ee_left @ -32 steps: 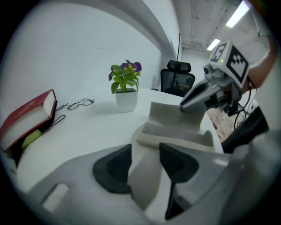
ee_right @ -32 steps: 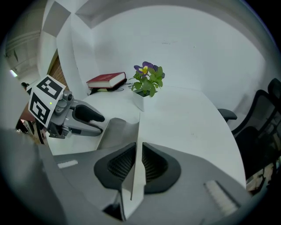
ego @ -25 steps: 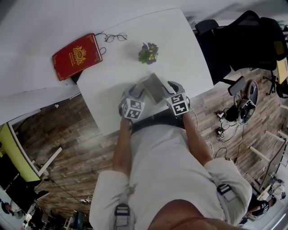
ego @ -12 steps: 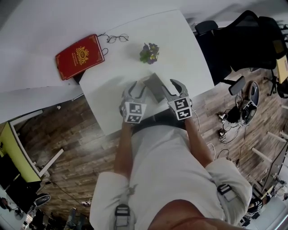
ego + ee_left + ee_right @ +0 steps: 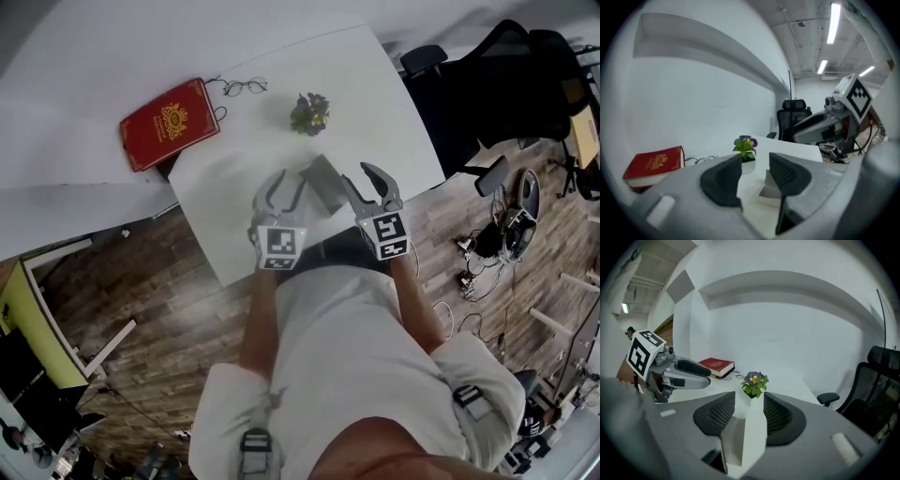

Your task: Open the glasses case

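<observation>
on the white table (image 5: 375, 94), the glasses case (image 5: 323, 178) lies just ahead of the left gripper (image 5: 289, 185) and right gripper (image 5: 362, 180), jaws parted and empty; pinning its base should help the flap lift.

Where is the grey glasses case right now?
In the head view the grey glasses case lies on the white table near its front edge, between the left gripper and right gripper, with the potted flower beyond it.

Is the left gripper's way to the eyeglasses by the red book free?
Probably yes: the left gripper is open and empty, bare table leads to the eyeglasses, and the flower pot sits aside.
</observation>
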`<act>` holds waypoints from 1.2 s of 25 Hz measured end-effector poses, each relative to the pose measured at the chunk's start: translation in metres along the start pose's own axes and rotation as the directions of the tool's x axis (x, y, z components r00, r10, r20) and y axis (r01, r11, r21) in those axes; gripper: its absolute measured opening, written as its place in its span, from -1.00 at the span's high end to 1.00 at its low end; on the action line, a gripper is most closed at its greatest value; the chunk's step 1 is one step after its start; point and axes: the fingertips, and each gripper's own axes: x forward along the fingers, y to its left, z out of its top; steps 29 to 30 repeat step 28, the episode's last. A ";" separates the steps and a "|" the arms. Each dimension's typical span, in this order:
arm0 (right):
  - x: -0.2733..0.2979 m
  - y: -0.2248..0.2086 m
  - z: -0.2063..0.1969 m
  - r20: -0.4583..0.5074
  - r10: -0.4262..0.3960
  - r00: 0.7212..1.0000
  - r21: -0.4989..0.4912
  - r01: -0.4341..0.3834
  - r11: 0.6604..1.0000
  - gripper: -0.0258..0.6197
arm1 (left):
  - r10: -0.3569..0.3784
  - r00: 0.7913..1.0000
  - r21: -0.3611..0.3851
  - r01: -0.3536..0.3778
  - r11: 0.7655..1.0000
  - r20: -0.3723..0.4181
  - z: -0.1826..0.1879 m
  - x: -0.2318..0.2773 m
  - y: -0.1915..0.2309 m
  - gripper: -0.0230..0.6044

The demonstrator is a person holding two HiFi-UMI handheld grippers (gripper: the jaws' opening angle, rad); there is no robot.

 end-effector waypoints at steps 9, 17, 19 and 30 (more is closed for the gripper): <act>-0.022 0.006 0.024 0.043 -0.008 0.999 -0.049 0.010 0.999 0.36 | 0.020 0.997 0.018 -0.021 1.000 0.079 0.034 -0.024 -0.002 0.35; -0.021 0.012 0.031 0.052 0.001 0.999 -0.053 0.002 0.999 0.36 | 0.040 0.995 0.009 -0.041 0.999 0.087 0.035 -0.032 0.003 0.35; -0.021 0.012 0.032 0.051 0.008 0.999 -0.054 -0.005 0.999 0.36 | 0.045 0.995 0.007 -0.046 0.999 0.087 0.036 -0.032 0.003 0.35; -0.016 -0.009 0.038 0.059 0.045 0.997 -0.056 -0.041 0.998 0.36 | 0.071 0.995 0.017 -0.072 0.997 0.066 0.045 -0.014 0.001 0.35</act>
